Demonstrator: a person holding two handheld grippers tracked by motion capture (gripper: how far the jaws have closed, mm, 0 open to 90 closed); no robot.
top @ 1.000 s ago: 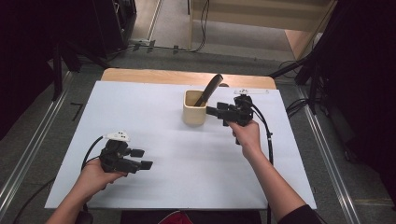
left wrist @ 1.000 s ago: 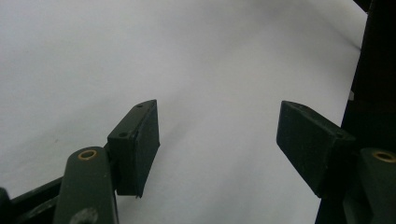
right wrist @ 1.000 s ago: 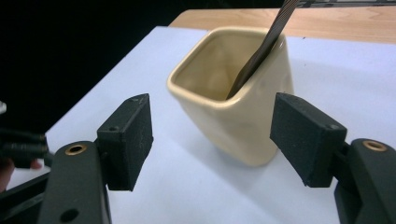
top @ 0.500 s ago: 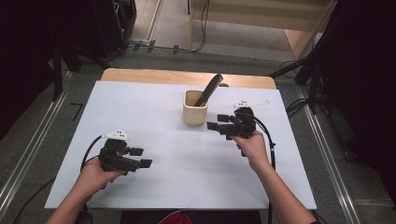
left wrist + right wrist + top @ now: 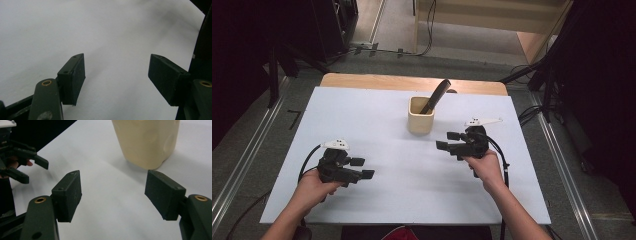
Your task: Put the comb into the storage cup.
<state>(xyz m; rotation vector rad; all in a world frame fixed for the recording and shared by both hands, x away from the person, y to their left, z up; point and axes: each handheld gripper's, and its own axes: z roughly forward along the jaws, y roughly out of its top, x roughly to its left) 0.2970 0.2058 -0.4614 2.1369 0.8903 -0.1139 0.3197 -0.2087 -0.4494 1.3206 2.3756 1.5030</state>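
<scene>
Currently the beige cup (image 5: 420, 116), with a dark comb (image 5: 436, 96) leaning in it, stands far-centre on the white table sheet (image 5: 377, 125). Right gripper (image 5: 451, 140) sits just near-right of the cup, apart from it, jaws spread, nothing between. Left gripper (image 5: 362, 168) near-left, well apart, jaws spread and empty. Bare sheet between grippers; the cup sits short of the sheet's far edge.
</scene>
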